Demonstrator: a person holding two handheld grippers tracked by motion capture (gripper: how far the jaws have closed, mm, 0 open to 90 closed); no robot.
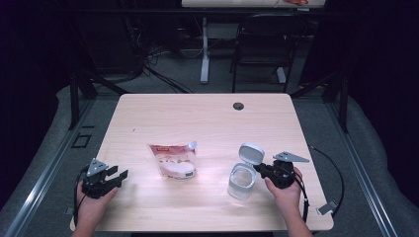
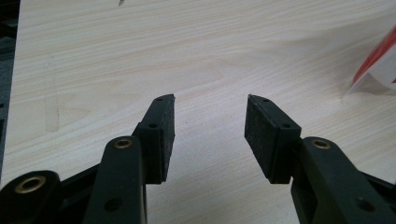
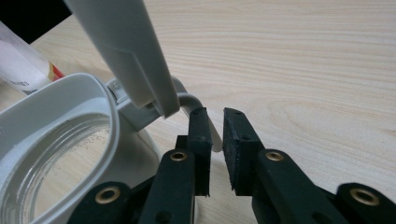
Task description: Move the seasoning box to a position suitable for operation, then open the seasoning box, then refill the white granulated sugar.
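Note:
A clear jar (image 1: 242,181) with a white rim (image 3: 100,95) stands at the table's front right, its grey flip lid (image 1: 251,153) (image 3: 126,51) swung up and open. My right gripper (image 1: 258,169) (image 3: 215,112) sits just right of the jar at the hinge side. Its jaws are a narrow gap apart, with a thin white latch bar (image 3: 215,137) between them and not clamped. A white and red pouch (image 1: 174,160) (image 2: 378,60) (image 3: 21,70) lies flat at mid-table. My left gripper (image 1: 118,173) (image 2: 210,105) rests at the front left, jaws wide, with bare wood between them.
The light wooden table (image 1: 197,113) has a cable hole (image 1: 238,105) near its far edge. Beyond the table are a black chair (image 1: 262,44) and a white desk leg (image 1: 204,49). A cable (image 1: 336,173) loops off the table's right edge.

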